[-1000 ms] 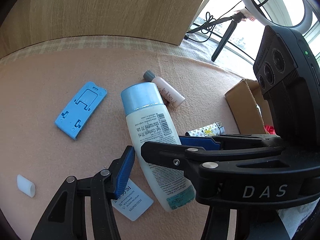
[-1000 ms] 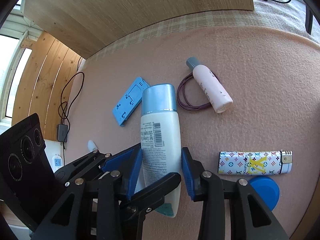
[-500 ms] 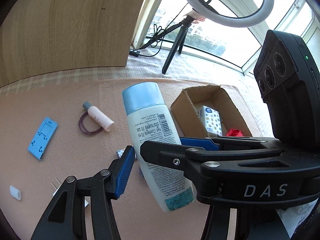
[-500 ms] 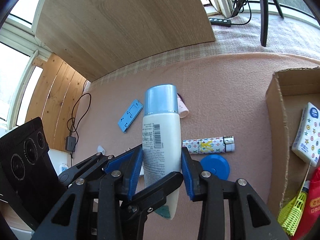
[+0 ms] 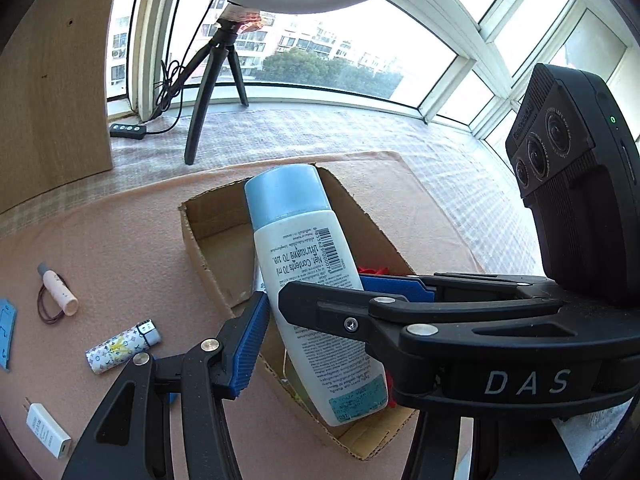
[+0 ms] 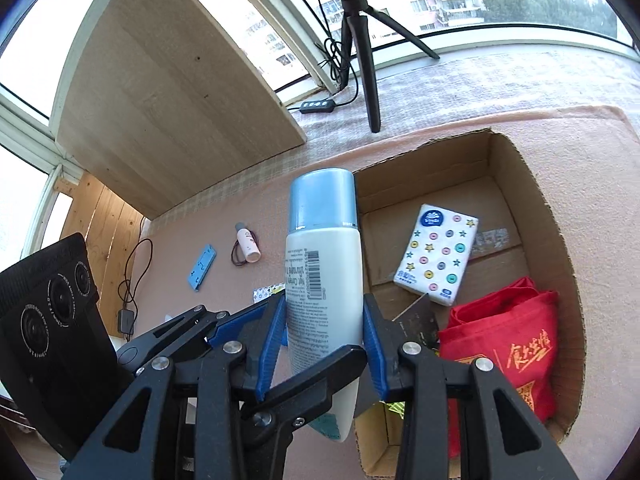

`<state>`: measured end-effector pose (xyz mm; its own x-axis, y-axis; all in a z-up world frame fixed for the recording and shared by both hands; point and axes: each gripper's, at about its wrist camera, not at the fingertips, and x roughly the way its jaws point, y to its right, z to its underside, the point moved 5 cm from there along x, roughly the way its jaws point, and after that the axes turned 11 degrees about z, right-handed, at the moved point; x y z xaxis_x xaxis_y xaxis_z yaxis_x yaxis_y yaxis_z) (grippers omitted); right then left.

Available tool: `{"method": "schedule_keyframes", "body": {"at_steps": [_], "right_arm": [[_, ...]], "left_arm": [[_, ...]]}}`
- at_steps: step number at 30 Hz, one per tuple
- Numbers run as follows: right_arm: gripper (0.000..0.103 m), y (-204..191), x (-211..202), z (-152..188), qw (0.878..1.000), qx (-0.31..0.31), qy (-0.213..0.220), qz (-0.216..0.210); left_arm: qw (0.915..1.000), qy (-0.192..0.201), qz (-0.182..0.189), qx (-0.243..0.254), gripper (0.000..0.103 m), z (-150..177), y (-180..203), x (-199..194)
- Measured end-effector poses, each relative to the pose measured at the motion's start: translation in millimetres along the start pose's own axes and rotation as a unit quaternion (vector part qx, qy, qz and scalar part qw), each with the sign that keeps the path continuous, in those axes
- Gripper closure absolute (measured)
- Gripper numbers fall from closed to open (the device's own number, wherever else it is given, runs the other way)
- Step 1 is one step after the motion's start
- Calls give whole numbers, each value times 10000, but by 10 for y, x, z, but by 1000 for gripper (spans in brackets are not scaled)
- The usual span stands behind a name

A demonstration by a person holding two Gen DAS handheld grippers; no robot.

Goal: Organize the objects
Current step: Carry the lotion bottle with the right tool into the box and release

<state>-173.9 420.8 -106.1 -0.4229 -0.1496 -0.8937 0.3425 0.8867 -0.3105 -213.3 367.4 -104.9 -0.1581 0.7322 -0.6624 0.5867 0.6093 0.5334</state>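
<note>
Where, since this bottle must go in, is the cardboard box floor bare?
Bare, for the white blue-capped bottle: the brown cardboard box's floor between its far wall and the white patterned tissue pack. Crowded: the near end, around the red fabric bag.

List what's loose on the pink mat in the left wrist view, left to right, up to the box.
Blue plastic bracket → white charger → hair tie with the small pink bottle on it → patterned lighter → cardboard box.
</note>
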Motion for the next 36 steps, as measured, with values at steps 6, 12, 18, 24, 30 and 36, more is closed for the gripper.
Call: {"method": "schedule_keyframes", "body": {"at_steps": [6,12,18,24,30,36], "right_arm": [[68,264,-125,43,9999,46,107,68],[46,410,-294,47,9981,125,484,354],[46,417,-318,99,9978,149,515,382],[46,300,-329,285,9974,36,580,430],[46,138,-404,439,9970,30,676,371],[46,-84,-501,546,9962,-87,804,338]], "left_arm": [[9998,-149,118,53,44,2,185,132],[9999,-87,-107,-7,28,29,105,11],[9996,-46,-268,-55,28,122,-13,-149],[9990,13,-442,-115,28,279,-111,-413],[9971,72,-754,-104,28,489,-256,-761],[9931,72,-1157,-176,28,868,-591,-1192]]}}
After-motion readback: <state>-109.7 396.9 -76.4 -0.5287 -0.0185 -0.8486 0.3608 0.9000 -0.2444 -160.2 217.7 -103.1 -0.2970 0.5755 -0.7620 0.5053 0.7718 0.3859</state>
